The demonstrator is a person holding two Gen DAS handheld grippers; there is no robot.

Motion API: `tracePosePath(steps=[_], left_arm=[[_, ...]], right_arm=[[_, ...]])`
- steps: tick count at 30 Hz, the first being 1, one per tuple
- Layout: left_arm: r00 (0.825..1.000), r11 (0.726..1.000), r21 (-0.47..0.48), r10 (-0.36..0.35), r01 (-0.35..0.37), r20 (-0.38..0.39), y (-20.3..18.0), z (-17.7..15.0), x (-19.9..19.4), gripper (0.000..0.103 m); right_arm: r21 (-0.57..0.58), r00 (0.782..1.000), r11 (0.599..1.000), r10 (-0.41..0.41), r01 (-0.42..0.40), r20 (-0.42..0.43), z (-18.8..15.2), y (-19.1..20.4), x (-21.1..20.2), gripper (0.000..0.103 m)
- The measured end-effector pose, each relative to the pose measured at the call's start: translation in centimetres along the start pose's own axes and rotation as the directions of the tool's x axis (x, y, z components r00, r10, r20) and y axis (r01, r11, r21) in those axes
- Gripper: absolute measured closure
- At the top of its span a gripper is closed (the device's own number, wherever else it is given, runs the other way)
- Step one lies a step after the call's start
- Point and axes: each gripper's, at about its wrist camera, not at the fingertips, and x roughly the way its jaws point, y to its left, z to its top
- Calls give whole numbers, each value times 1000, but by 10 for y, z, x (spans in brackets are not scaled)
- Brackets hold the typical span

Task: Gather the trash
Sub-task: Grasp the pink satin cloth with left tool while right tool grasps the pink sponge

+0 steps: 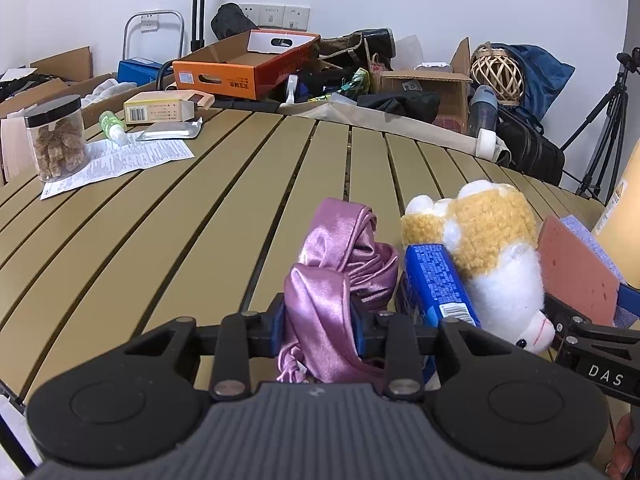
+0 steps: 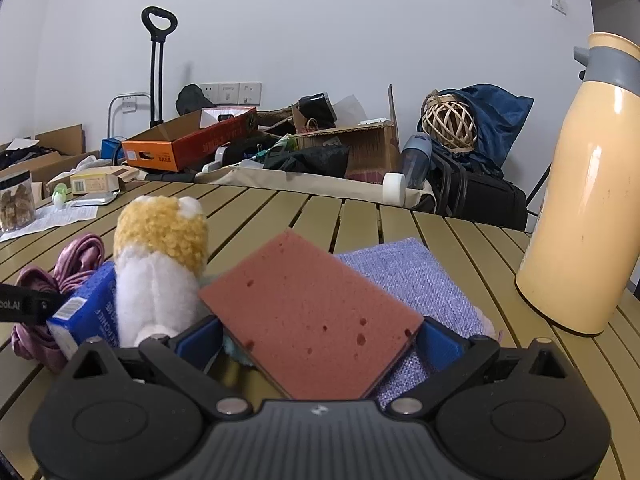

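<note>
Left tool [image 1: 318, 330] had clamped my pink satin cloth [image 1: 340, 264] at its near bunched end, on the desk [image 1: 160, 240] left of the plush toy [image 1: 492, 252]; light, limp and slippery, it needed a firm pinch. Right tool [image 2: 320, 338] gripped a soft red sponge [image 2: 308, 312].

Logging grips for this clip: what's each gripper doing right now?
Left gripper: shut on the pink cloth.
Right gripper: shut on the sponge.

Prob. a cluttered storage/spare rm: slatted table [image 1: 160, 240], cardboard boxes [image 1: 428, 84], bags, tripod [image 1: 604, 136] along white wall.
</note>
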Motion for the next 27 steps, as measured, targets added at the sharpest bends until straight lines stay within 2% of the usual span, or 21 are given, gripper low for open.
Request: tracePosePath(steps=[9, 27], left_arm=[[1000, 1000, -3, 9, -9, 25, 3, 0, -8, 72], [995, 1000, -15, 12, -11, 103, 12, 1, -37, 72]], right_arm=[[22, 1000, 1000, -7, 7, 15, -2, -3, -7, 7], [67, 996, 998, -1, -5, 86, -7, -6, -39, 8]])
